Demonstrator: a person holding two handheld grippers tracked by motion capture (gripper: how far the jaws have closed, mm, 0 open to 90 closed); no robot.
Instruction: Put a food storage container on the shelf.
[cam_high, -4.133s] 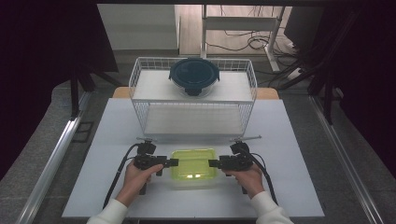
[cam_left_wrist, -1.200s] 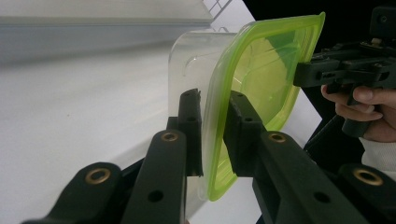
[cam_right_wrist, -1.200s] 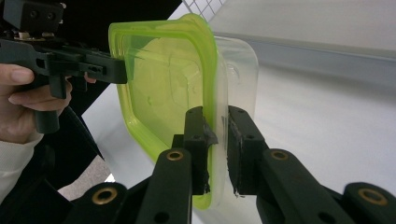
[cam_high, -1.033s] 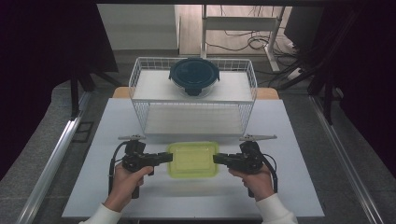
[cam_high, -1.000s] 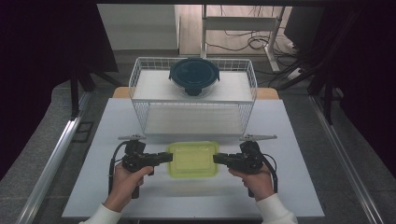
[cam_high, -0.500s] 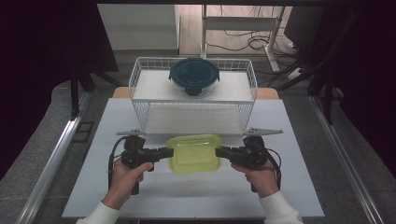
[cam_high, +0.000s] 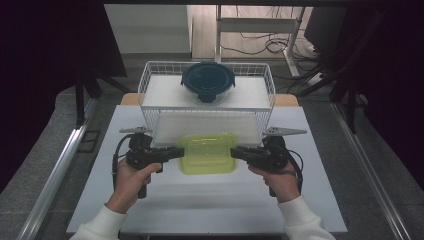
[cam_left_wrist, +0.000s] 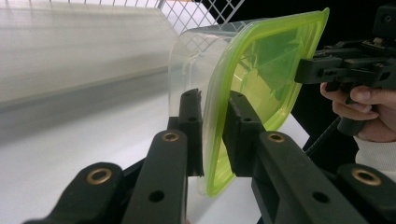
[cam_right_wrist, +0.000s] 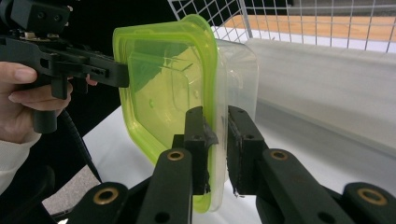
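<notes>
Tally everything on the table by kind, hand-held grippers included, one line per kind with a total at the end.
Food containers: 2 (green-lidded container, dark blue-lidded round container)
Wire baskets: 1 (white wire basket)
Hand-held grippers: 2 (left hand-held gripper, right hand-held gripper), each shut on the green-lidded container's rim
Total: 5

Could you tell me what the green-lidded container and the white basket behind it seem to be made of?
The container looks like plastic: its glossy lime-green lid lets light through, and its body is clear and slightly cloudy. The basket appears to be white-coated metal wire, judging by its thin, open grid walls.
</notes>
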